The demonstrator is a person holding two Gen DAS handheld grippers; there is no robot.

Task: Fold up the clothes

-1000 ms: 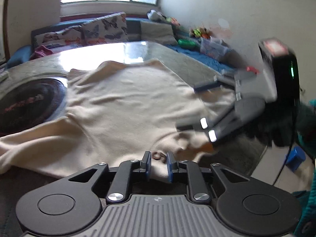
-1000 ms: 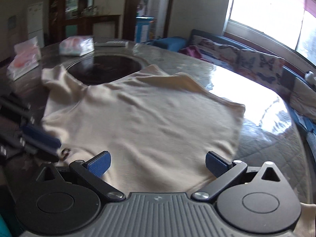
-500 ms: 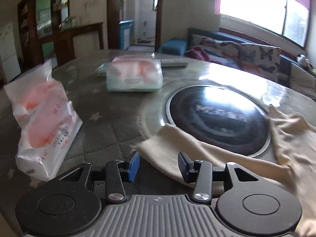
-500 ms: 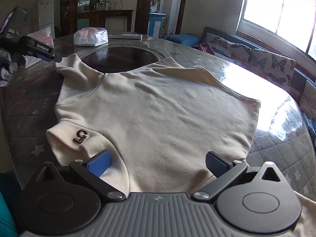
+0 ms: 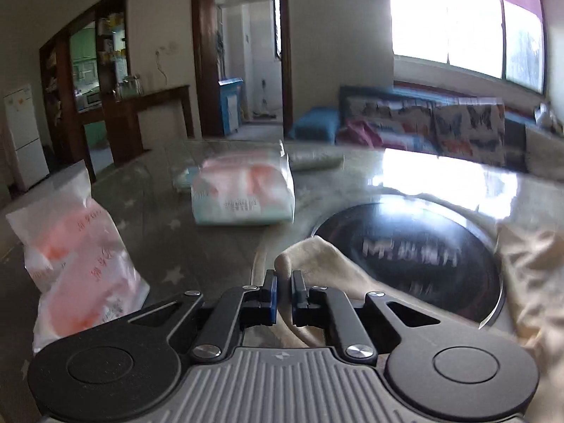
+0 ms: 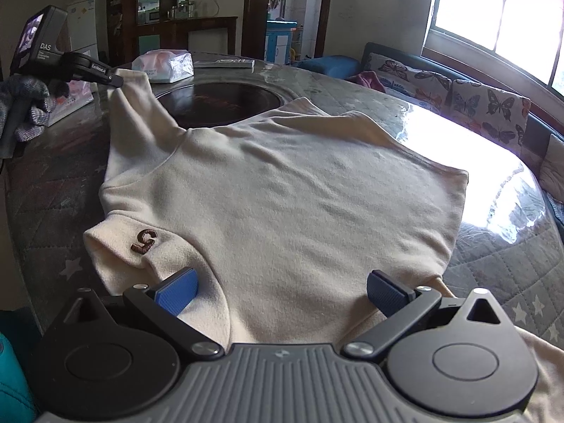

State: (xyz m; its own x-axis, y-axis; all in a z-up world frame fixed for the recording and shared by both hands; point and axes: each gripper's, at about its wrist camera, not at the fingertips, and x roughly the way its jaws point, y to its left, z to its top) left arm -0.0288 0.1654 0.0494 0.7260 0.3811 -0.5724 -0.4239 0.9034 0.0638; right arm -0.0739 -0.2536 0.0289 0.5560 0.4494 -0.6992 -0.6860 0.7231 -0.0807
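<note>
A cream sweater (image 6: 282, 190) with a brown "5" on its collar (image 6: 144, 239) lies spread on the round table. My left gripper (image 5: 283, 294) is shut on the end of its sleeve (image 5: 317, 264), lifted a little off the table; it also shows in the right wrist view (image 6: 116, 79), pinching the sleeve cuff at the far left. My right gripper (image 6: 282, 289) is open and empty, its blue pads (image 6: 178, 287) just above the sweater's near edge beside the collar.
A black round hob (image 5: 416, 257) is set in the table middle, partly under the sleeve. Two plastic tissue packs (image 5: 243, 190) (image 5: 77, 257) lie on the left side of the table. A sofa with butterfly cushions (image 6: 469, 98) stands behind, under the window.
My left gripper swung from the collar to the left sleeve end, closed on it and lifted it slightly. My right gripper stayed open near the collar.
</note>
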